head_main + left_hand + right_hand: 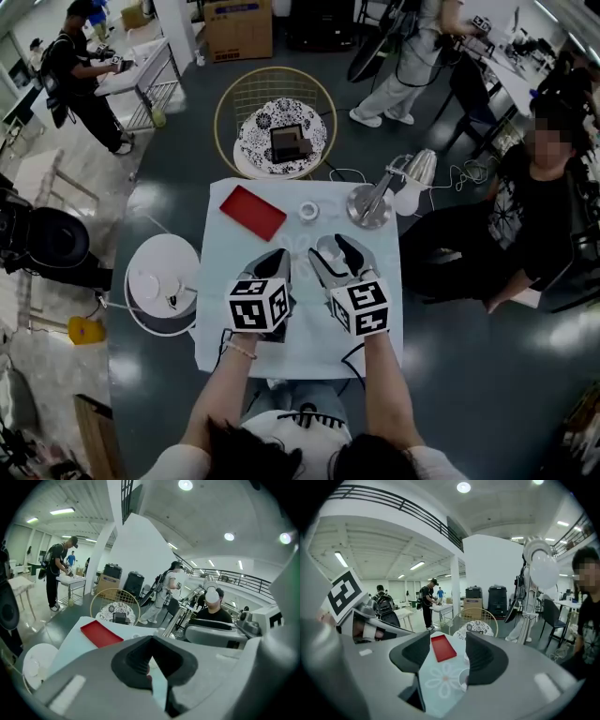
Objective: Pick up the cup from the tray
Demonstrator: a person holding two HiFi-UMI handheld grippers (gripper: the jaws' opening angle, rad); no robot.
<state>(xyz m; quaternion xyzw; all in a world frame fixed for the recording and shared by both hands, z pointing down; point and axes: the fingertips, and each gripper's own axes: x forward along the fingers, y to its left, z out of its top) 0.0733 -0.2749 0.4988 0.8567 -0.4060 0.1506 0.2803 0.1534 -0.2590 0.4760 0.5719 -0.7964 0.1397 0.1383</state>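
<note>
The red tray (251, 212) lies empty at the table's far left; it also shows in the right gripper view (443, 648) and the left gripper view (101, 634). A white cup (328, 247) stands on the cloth off the tray, at the tips of my right gripper (331, 249). That gripper (447, 653) is open, and the cup (463, 678) sits against its right finger, half hidden. A second small white cup (308, 211) stands farther back. My left gripper (277, 255) hovers beside it, jaws (151, 660) shut on nothing.
A desk lamp (370, 204) stands at the table's far right. Beyond the table is a wire chair (275, 117) with a patterned cushion. A round white side table (161, 281) is at the left, and a seated person (525, 216) at the right.
</note>
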